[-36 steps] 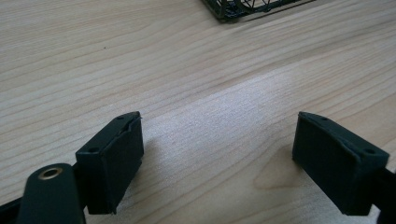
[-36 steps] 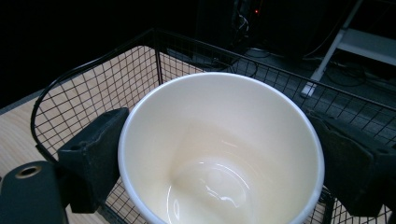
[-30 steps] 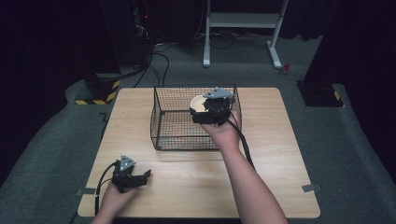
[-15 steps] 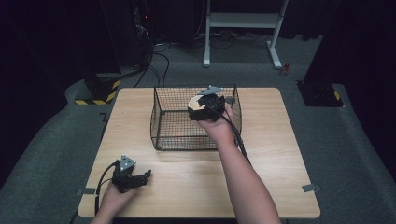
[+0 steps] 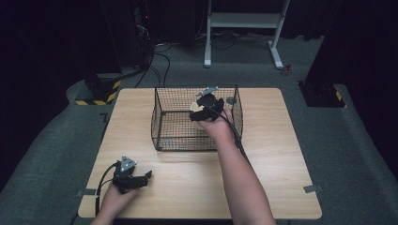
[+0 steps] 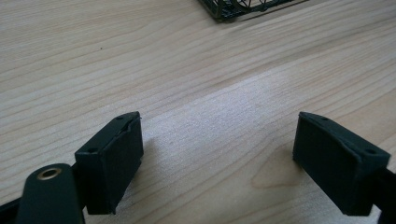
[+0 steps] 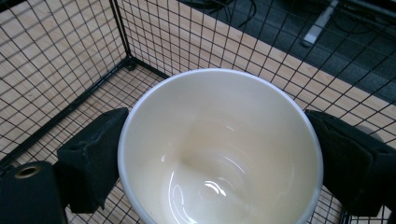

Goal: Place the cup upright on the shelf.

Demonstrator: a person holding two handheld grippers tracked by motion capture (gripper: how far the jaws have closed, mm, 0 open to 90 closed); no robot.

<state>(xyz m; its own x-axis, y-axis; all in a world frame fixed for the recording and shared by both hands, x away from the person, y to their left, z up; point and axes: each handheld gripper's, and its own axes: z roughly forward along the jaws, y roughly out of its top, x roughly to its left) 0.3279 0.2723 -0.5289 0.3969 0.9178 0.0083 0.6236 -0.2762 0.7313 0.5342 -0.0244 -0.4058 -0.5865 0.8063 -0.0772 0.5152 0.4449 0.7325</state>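
**Cup going down into the basket**

Left gripper [image 5: 141, 178] rests on the table [image 5: 281, 140] near me, jaws wide with nothing but bare wood between them; it has not shifted over the last second. Past it, my right gripper [image 7: 219, 154] clamps the cup [image 7: 219, 149] by its sides, pads pressed to the wall just under the rim. Since a second ago that hand has sunk and slid leftward inside the basket [image 5: 162, 119], so the cup now hangs low within the mesh, near the far right corner. I judge the set-down close; release comes next.
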